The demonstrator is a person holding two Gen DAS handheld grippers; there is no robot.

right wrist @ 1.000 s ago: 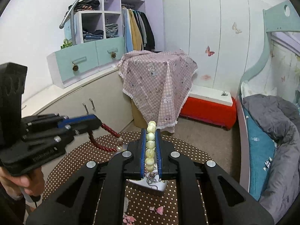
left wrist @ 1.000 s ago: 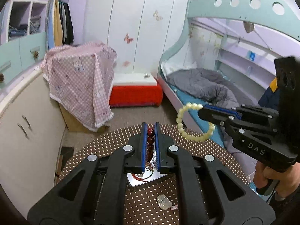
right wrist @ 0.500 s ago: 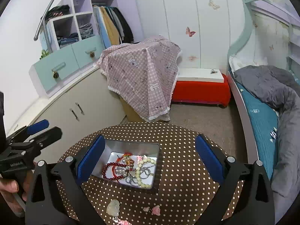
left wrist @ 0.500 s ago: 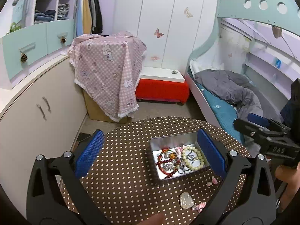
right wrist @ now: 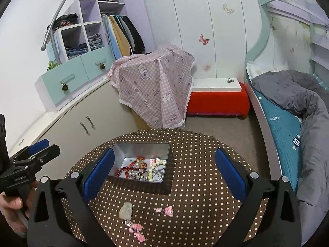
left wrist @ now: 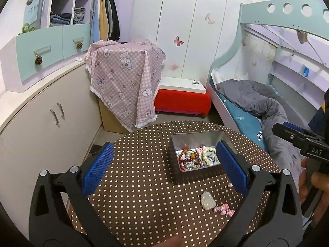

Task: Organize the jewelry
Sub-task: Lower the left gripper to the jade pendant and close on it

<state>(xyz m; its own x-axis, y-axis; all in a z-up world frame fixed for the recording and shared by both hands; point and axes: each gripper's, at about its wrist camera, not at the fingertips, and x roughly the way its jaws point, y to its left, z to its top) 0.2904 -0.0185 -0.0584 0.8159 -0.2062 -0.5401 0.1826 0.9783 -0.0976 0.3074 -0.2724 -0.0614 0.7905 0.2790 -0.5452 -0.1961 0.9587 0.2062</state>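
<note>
Jewelry: a dark red bead bracelet (left wrist: 186,160) and a pale cream bead bracelet (left wrist: 207,156) lie inside the metal tin (left wrist: 197,138), tangled with silver chains and small pink charms.
Change: a second ago each bracelet was pinched high between shut fingers, red in the left, cream in the right; both now lie in the tin, and both grippers have opened wide and pulled back.
Tin: open, rectangular, silvery inside, standing on the brown polka-dot table (left wrist: 144,177); in the left wrist view it sits ahead, beside the right-hand finger pad; in the right wrist view the tin (right wrist: 141,150) sits ahead, just beside the left-hand pad.
Tin contents, right view: red bracelet (right wrist: 123,169) toward the left, cream bracelet (right wrist: 153,169) toward the right.
Loose on table: a translucent pale stone pendant (left wrist: 207,200) and pink charms (left wrist: 223,207), nearer the gripper than the tin; in the right view the pendant (right wrist: 125,211) and charms (right wrist: 135,229) lie between the fingers.
Left gripper (left wrist: 162,169): blue pads spread far apart, holding nothing.
Right gripper (right wrist: 164,171): pads spread far apart, holding nothing.
Beyond: a pink checked cloth (left wrist: 127,82) over a box, a red bench (left wrist: 182,100), a bunk bed with grey bedding (left wrist: 257,100).
</note>
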